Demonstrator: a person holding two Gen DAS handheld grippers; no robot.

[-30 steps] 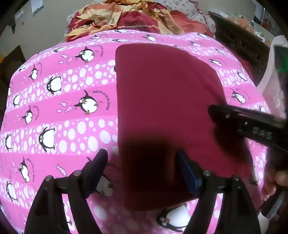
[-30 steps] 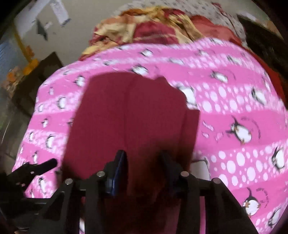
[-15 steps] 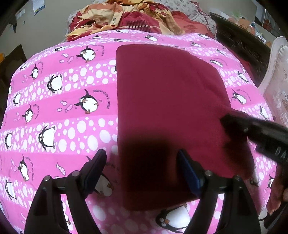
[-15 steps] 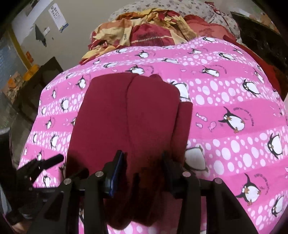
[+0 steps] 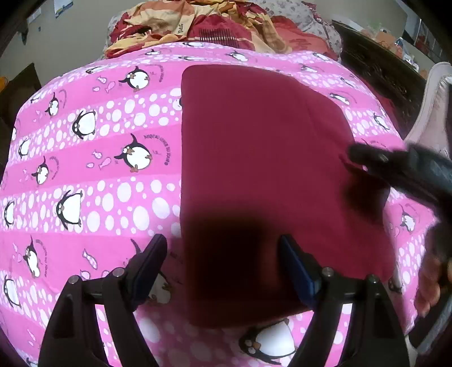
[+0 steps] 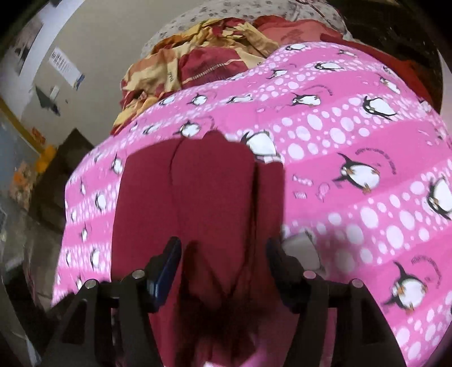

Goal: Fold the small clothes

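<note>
A dark red folded garment (image 5: 254, 169) lies flat on the pink penguin bedsheet (image 5: 93, 180). My left gripper (image 5: 223, 262) is open and empty, hovering over the garment's near left corner. My right gripper (image 6: 223, 262) is open just above the garment's right edge (image 6: 203, 197), where a narrow flap lies alongside the main fold. The right gripper also shows in the left wrist view (image 5: 395, 169) at the garment's right edge, blurred.
A heap of red and yellow bedding (image 5: 214, 25) lies at the far end of the bed. A dark cabinet (image 5: 375, 70) stands at the right, dark furniture (image 6: 48, 183) at the left, and a white headboard edge (image 5: 429, 98) at far right.
My right gripper has drawn back to the right, off the garment's middle toward its right edge, and its view has tilted. My left gripper has stayed put and open.
</note>
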